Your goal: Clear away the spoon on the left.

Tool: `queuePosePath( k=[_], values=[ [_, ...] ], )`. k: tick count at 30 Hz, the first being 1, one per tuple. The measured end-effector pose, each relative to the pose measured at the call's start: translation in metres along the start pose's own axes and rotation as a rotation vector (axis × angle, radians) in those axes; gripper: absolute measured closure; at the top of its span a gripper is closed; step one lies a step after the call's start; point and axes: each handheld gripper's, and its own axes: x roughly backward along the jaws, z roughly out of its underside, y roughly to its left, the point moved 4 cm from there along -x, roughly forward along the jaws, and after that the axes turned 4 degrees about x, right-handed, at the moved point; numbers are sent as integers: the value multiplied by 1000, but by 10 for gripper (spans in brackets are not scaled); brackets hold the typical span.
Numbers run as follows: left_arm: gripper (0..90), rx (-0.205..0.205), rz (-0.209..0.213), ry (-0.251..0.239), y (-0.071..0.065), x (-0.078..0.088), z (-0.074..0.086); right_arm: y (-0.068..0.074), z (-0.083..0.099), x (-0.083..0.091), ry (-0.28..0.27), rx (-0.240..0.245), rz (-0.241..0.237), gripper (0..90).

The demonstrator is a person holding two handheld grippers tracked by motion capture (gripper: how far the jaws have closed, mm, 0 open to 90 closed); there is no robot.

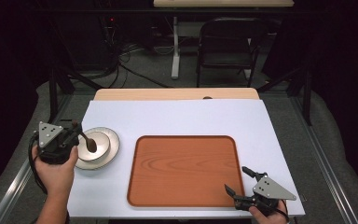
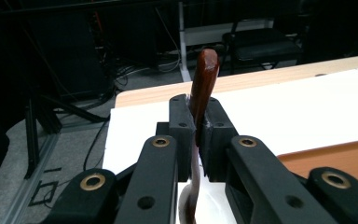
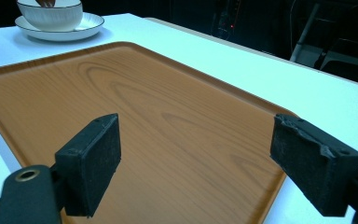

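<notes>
A dark brown wooden spoon (image 1: 90,143) is clamped by its handle in my left gripper (image 1: 78,129), which is shut on it. The spoon's head hangs over a white bowl (image 1: 101,140) that stands on a white plate (image 1: 114,145) at the table's left. In the left gripper view the handle (image 2: 206,77) rises past the pads (image 2: 182,121) and the spoon runs down toward the bowl below. My right gripper (image 1: 236,178) stands open at the front right corner of a wooden tray (image 1: 186,170), with nothing between its pads (image 3: 95,158).
The tray (image 3: 144,107) lies bare in the middle of the white table top (image 1: 177,119). The bowl (image 3: 51,14) and plate (image 3: 91,23) sit beyond its far left corner. A dark chair (image 1: 226,44) and cables stand behind the table.
</notes>
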Motion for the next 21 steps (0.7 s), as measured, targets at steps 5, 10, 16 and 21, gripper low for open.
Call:
queuePosePath(
  k=[5, 10, 16, 21],
  values=[
    [847, -35, 14, -4, -10, 5, -10, 0, 0, 0, -1, 1, 1, 159],
    [847, -53, 29, -8, -17, 8, -16, 0, 0, 0, 0, -1, 1, 159],
    [847, -68, 62, -13, -29, 9, -22, 0, 0, 0, -3, -3, 5, 159],
    [847, -67, 92, -15, -37, 8, -23, 0, 0, 0, -1, -1, 2, 159]
  ],
)
